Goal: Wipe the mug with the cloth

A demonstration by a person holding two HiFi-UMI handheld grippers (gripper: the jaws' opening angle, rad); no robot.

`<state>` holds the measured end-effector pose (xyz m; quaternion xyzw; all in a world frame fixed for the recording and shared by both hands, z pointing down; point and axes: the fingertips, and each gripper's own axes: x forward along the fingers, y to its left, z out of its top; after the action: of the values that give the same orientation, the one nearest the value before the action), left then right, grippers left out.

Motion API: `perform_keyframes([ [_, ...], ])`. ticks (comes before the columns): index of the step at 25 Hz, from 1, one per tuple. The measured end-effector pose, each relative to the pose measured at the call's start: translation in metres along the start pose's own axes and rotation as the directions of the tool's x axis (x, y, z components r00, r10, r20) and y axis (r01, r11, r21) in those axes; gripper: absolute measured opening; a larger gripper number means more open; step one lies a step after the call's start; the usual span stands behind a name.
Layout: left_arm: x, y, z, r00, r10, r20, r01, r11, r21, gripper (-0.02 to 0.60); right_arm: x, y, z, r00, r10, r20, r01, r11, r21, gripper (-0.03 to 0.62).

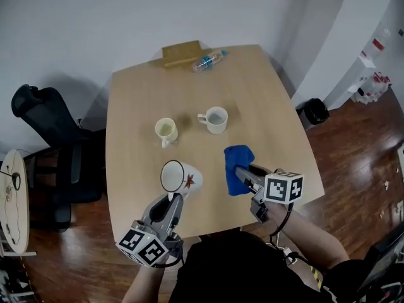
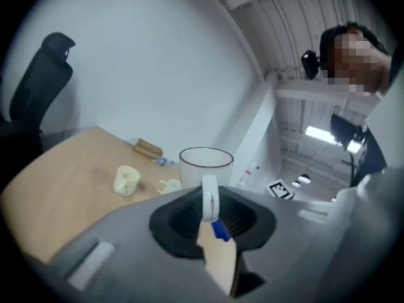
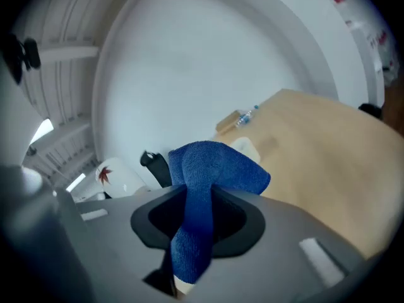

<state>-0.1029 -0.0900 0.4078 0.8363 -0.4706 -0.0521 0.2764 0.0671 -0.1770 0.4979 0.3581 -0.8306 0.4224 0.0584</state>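
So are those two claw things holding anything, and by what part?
The left gripper clamps the white mug by its handle. The right gripper pinches the blue cloth along a bunched fold.

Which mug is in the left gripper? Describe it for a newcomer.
On the wooden table, go to the near edge, left of the blue cloth. The mug in the left gripper alone has a dark rim and red leaf print.

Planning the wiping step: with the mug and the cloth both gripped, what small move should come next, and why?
Probably bring the right gripper with its blue cloth across onto the mug. The left gripper holds the mug, the cloth is clamped, and a gap separates them.
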Motion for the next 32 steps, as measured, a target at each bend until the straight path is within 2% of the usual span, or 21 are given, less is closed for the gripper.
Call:
perform_keyframes([
  [1, 0.001, 0.016, -0.013, 0.998, 0.057, -0.031, -0.056, 0.998, 0.031, 0.064, 0.006, -0.012, -0.018, 0.996, -0.043, -0.083, 0.04, 0.999, -0.031, 0.1],
  [2, 0.002, 0.032, -0.027, 0.993, 0.101, -0.058, -0.098, 0.994, 0.057, 0.064, 0.012, -0.015, -0.038, 0.983, -0.041, -0.177, 0.033, 0.998, -0.051, 0.101],
  [3, 0.003, 0.047, -0.042, 0.988, 0.132, -0.081, -0.126, 0.989, 0.074, 0.064, 0.018, -0.007, -0.057, 0.963, 0.017, -0.269, -0.033, 0.998, -0.054, 0.101],
  [4, 0.003, 0.059, -0.055, 0.983, 0.154, -0.105, -0.146, 0.986, 0.081, 0.064, 0.024, 0.012, -0.072, 0.933, 0.129, -0.336, -0.149, 0.988, -0.035, 0.101],
  [6, 0.003, 0.078, -0.077, 0.971, 0.185, -0.15, -0.175, 0.982, 0.073, 0.064, 0.032, 0.05, -0.086, 0.853, 0.376, -0.362, -0.388, 0.921, 0.039, 0.101],
  [7, 0.003, 0.084, -0.085, 0.966, 0.193, -0.169, -0.184, 0.981, 0.068, 0.064, 0.038, 0.049, -0.09, 0.839, 0.414, -0.352, -0.416, 0.906, 0.074, 0.1],
  [8, 0.003, 0.089, -0.092, 0.963, 0.198, -0.185, -0.189, 0.98, 0.064, 0.064, 0.046, 0.032, -0.097, 0.855, 0.38, -0.354, -0.369, 0.924, 0.101, 0.1],
  [10, 0.004, 0.096, -0.103, 0.957, 0.201, -0.209, -0.192, 0.979, 0.063, 0.064, 0.058, -0.019, -0.114, 0.891, 0.232, -0.39, -0.196, 0.972, 0.129, 0.1],
  [12, 0.004, 0.103, -0.112, 0.951, 0.209, -0.227, -0.196, 0.978, 0.077, 0.064, 0.061, -0.061, -0.128, 0.898, 0.124, -0.421, -0.078, 0.989, 0.124, 0.1],
  [15, 0.007, 0.112, -0.123, 0.939, 0.235, -0.253, -0.21, 0.97, 0.12, 0.064, 0.056, -0.098, -0.131, 0.914, 0.057, -0.402, 0.004, 0.989, 0.149, 0.1],
  [19, 0.007, 0.119, -0.136, 0.926, 0.253, -0.279, -0.221, 0.965, 0.143, 0.066, 0.047, -0.121, -0.127, 0.931, -0.004, -0.365, 0.082, 0.976, 0.199, 0.101],
  [20, 0.007, 0.119, -0.138, 0.925, 0.25, -0.286, -0.217, 0.966, 0.142, 0.064, 0.045, -0.116, -0.124, 0.933, -0.001, -0.36, 0.08, 0.975, 0.205, 0.101],
  [21, 0.007, 0.118, -0.139, 0.925, 0.243, -0.292, -0.21, 0.967, 0.141, 0.065, 0.046, -0.102, -0.119, 0.936, 0.033, -0.351, 0.043, 0.978, 0.206, 0.101],
  [22, 0.008, 0.117, -0.14, 0.926, 0.235, -0.294, -0.201, 0.969, 0.142, 0.066, 0.048, -0.079, -0.112, 0.938, 0.105, -0.332, -0.035, 0.977, 0.21, 0.101],
  [24, 0.009, 0.117, -0.142, 0.93, 0.228, -0.29, -0.192, 0.97, 0.147, 0.066, 0.053, -0.031, -0.095, 0.922, 0.287, -0.261, -0.225, 0.943, 0.245, 0.101],
  [25, 0.01, 0.118, -0.144, 0.93, 0.231, -0.286, -0.195, 0.969, 0.149, 0.066, 0.055, -0.023, -0.092, 0.914, 0.334, -0.23, -0.271, 0.925, 0.267, 0.102],
  [26, 0.011, 0.119, -0.146, 0.929, 0.241, -0.281, -0.204, 0.967, 0.152, 0.066, 0.057, -0.03, -0.095, 0.92, 0.321, -0.227, -0.255, 0.926, 0.277, 0.103],
  [28, 0.012, 0.124, -0.152, 0.921, 0.27, -0.279, -0.229, 0.958, 0.172, 0.066, 0.057, -0.075, -0.117, 0.94, 0.166, -0.298, -0.086, 0.961, 0.262, 0.103],
  [30, 0.012, 0.129, -0.161, 0.91, 0.296, -0.291, -0.245, 0.949, 0.2, 0.066, 0.05, -0.118, -0.139, 0.927, 0.007, -0.375, 0.084, 0.97, 0.227, 0.103],
  [32, 0.009, 0.132, -0.169, 0.901, 0.309, -0.305, -0.252, 0.944, 0.211, 0.066, 0.04, -0.135, -0.146, 0.922, -0.042, -0.384, 0.137, 0.965, 0.222, 0.107],
])
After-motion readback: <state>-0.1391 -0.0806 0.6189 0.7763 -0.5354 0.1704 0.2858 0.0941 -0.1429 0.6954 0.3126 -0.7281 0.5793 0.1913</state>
